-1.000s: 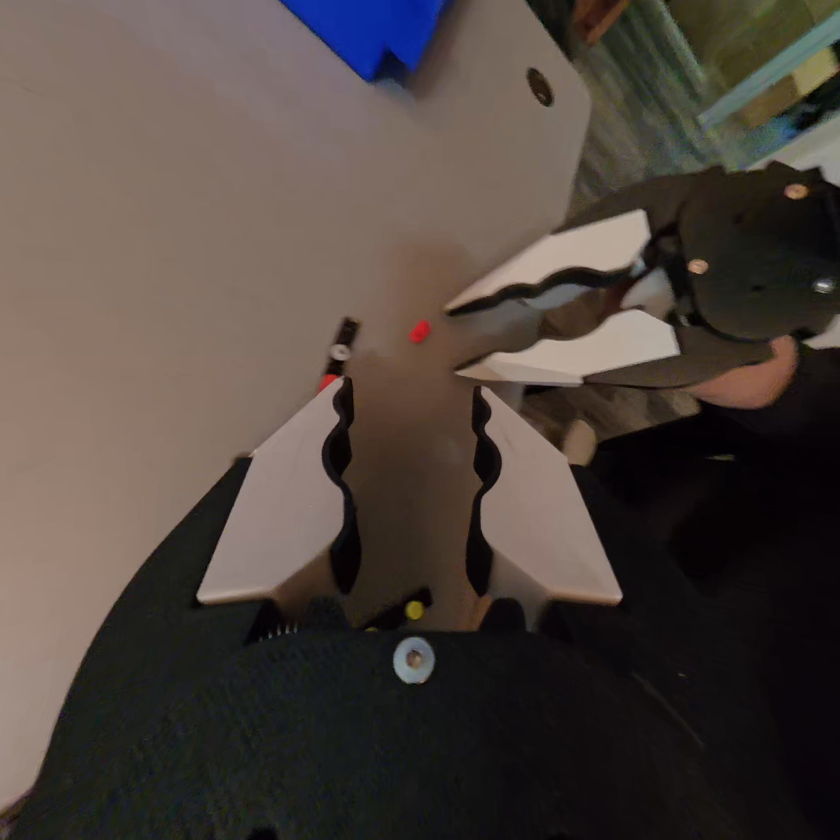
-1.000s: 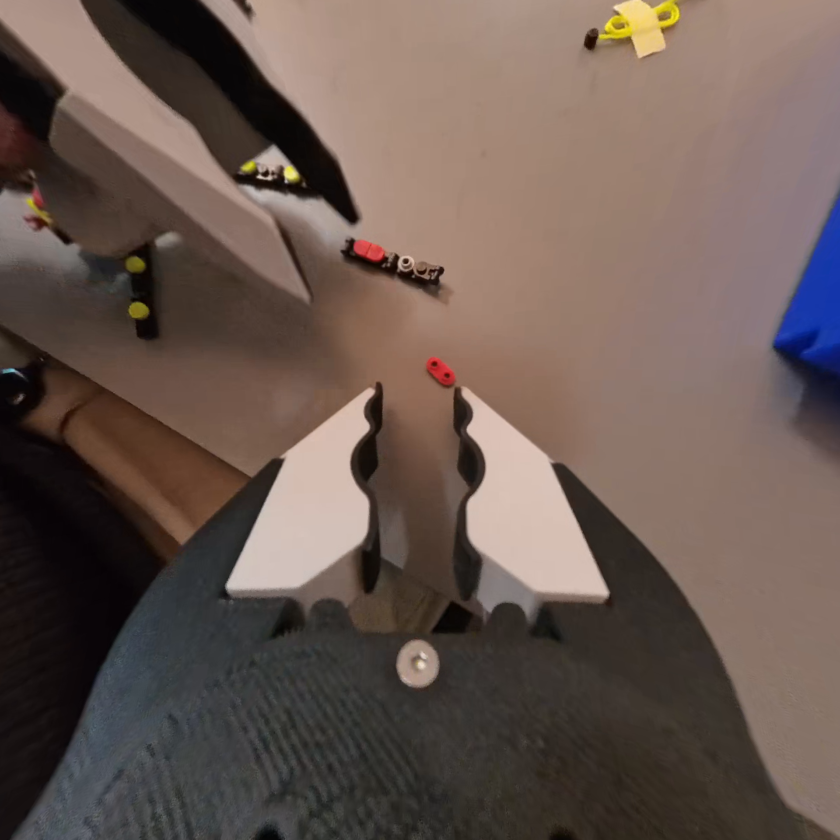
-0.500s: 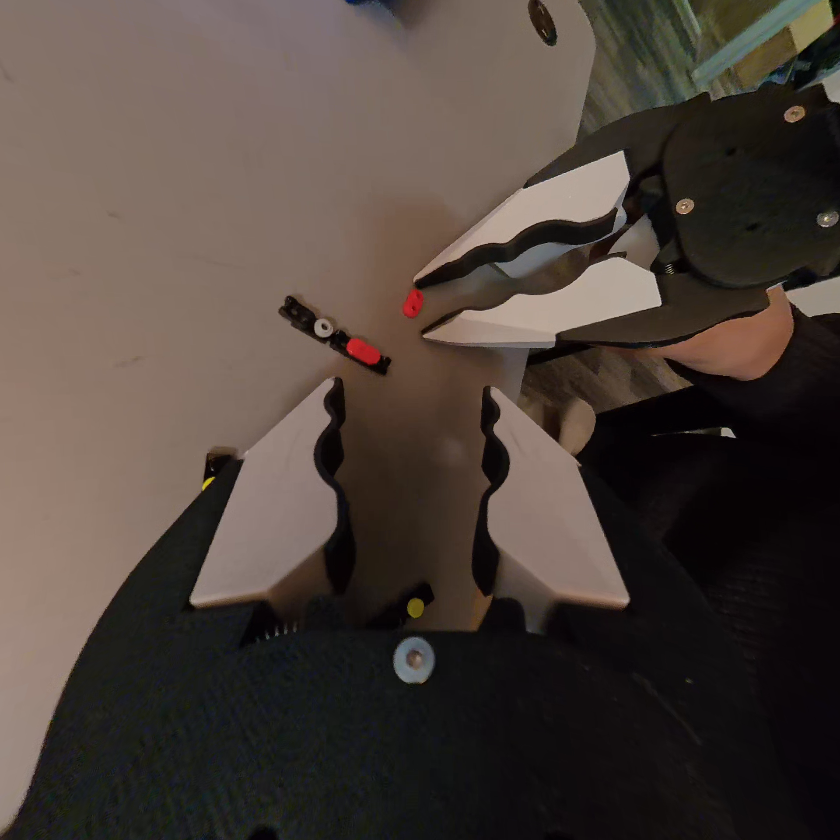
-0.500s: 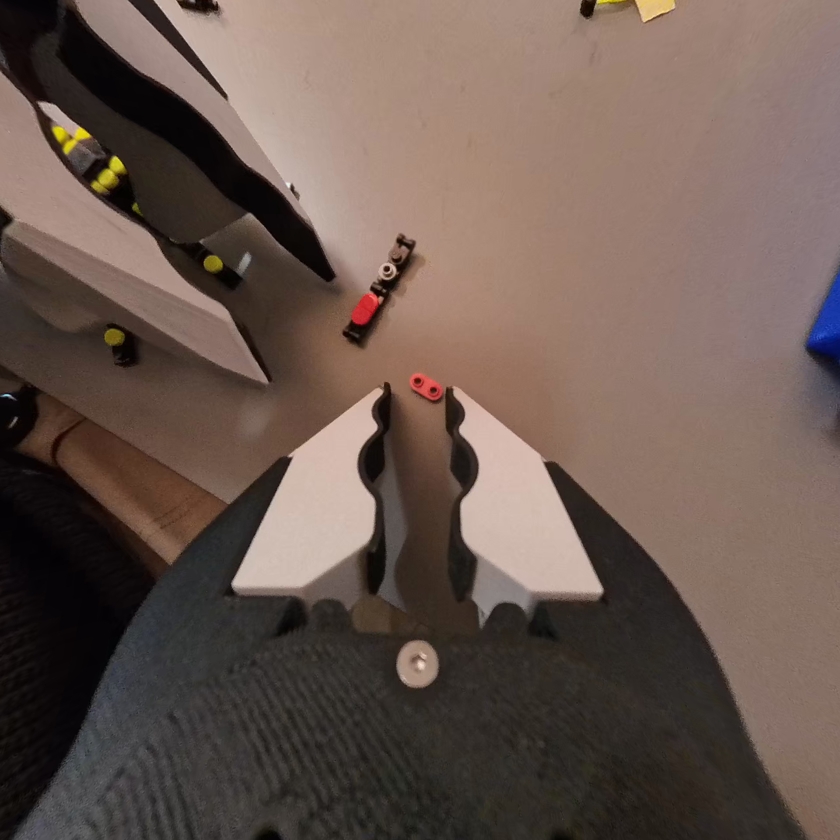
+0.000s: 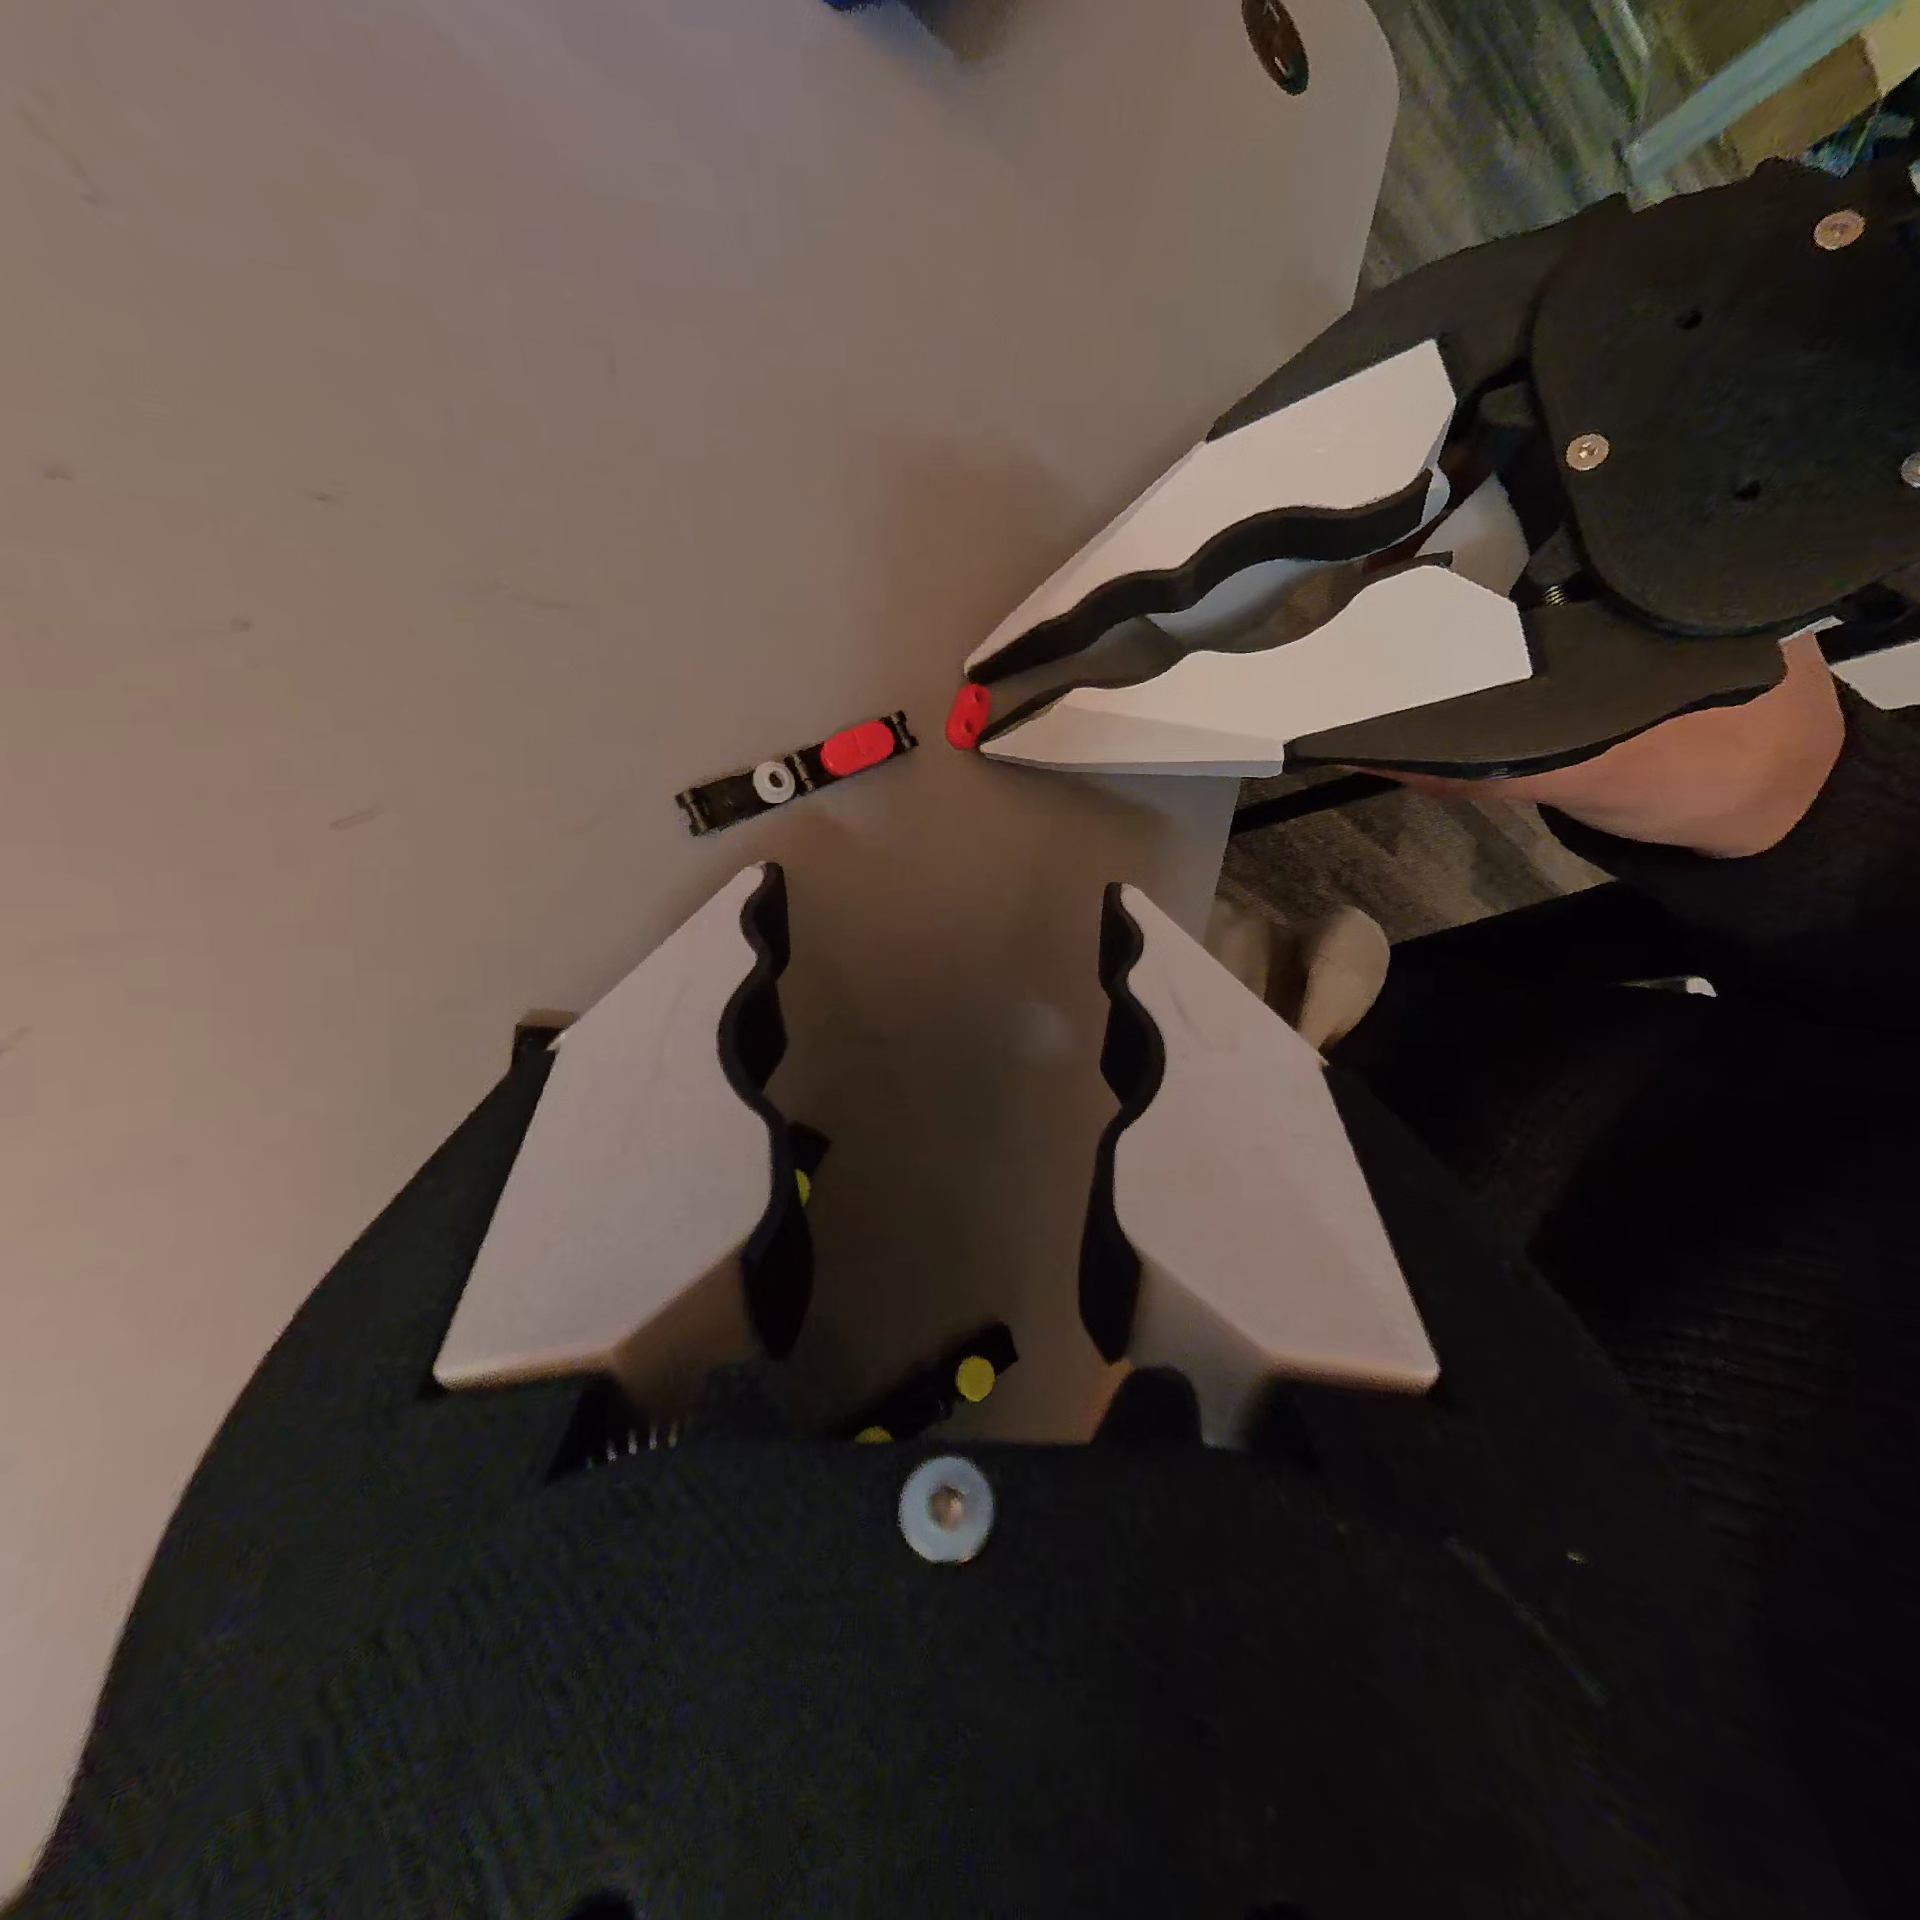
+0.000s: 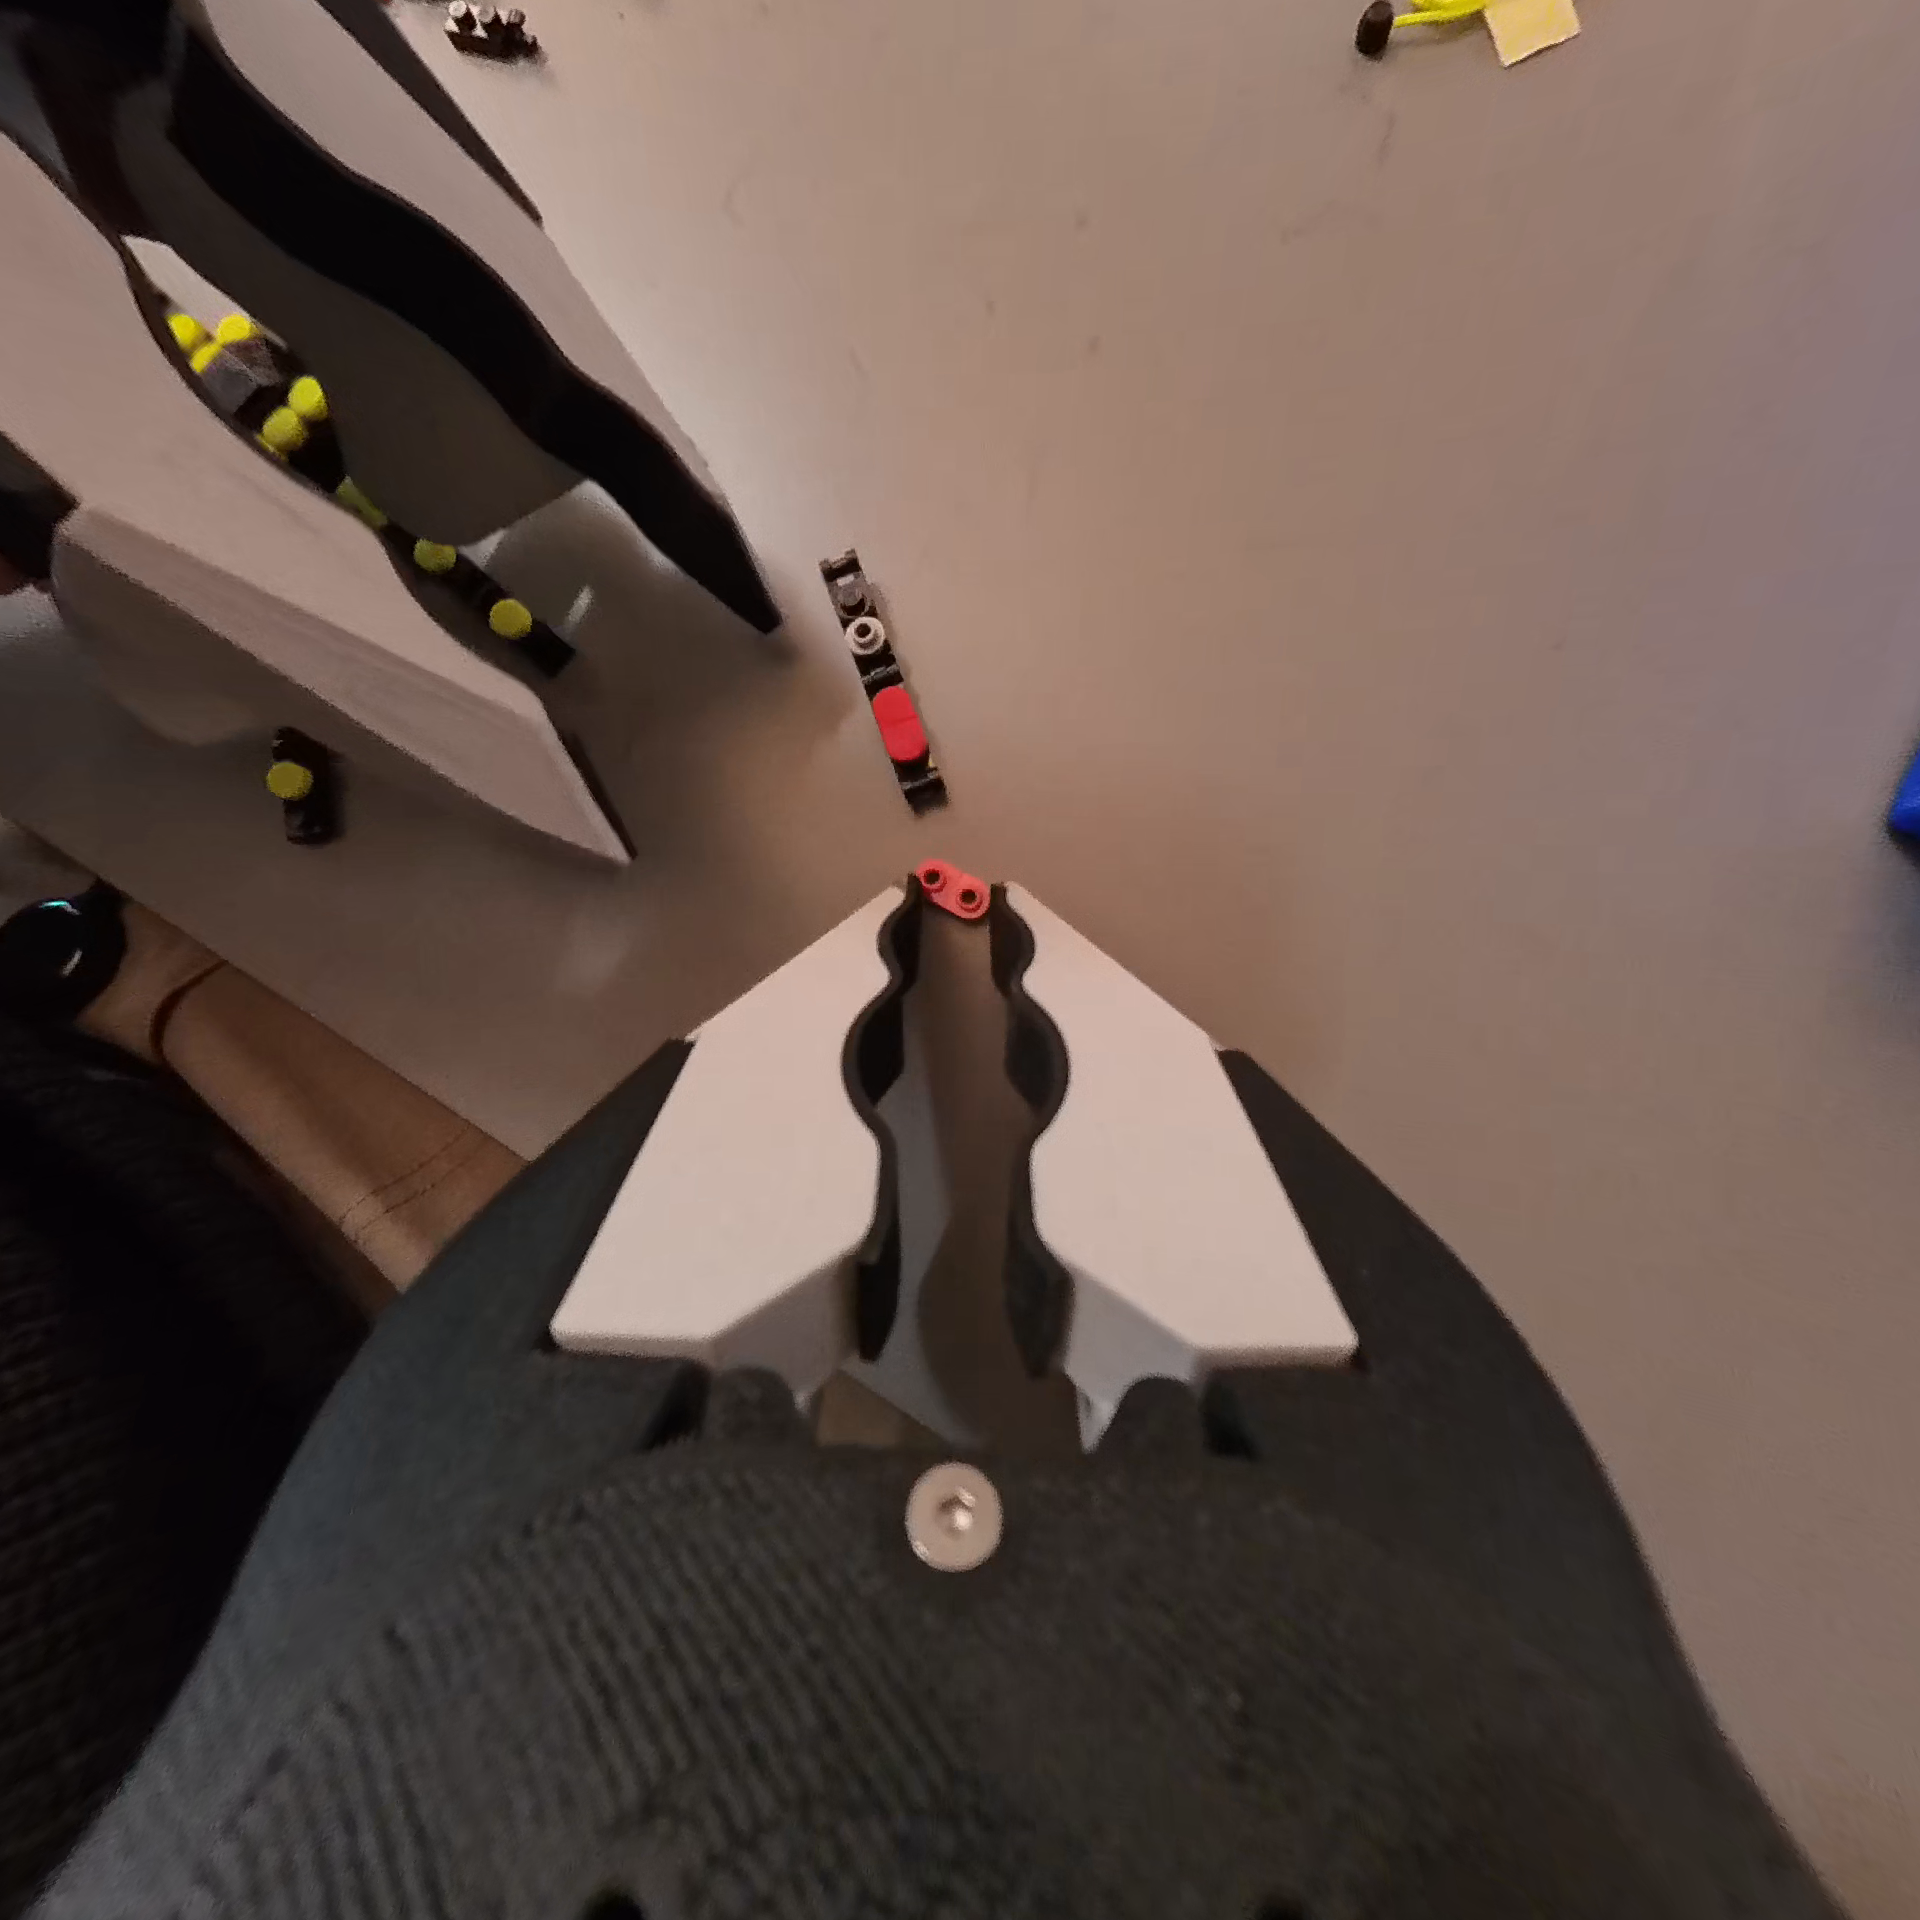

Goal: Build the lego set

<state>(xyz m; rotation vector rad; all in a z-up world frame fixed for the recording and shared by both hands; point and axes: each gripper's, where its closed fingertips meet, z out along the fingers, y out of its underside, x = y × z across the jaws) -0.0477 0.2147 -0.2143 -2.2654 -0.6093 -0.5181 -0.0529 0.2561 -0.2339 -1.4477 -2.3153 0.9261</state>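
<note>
A small red two-hole lego piece lies on the grey table, between the tips of my right gripper. The jaws are closed in on it and touch it on both sides. In the left wrist view the piece sits tilted at the right gripper's tips. A black lego strip with a red tile and a white round stud lies just beyond it, also seen in the left wrist view. My left gripper is open and empty, hovering just short of the strip.
Black pieces with yellow studs lie under and beside the left gripper; one shows between its fingers. A yellow cord with tape lies at the far edge, a blue object at the right. The table edge is close. Spacing between my two grippers at the tips: around 5 centimeters.
My right gripper has moved forward to the red piece and narrowed its jaws around it. My left gripper has shifted, so the black strip now lies across its front.
</note>
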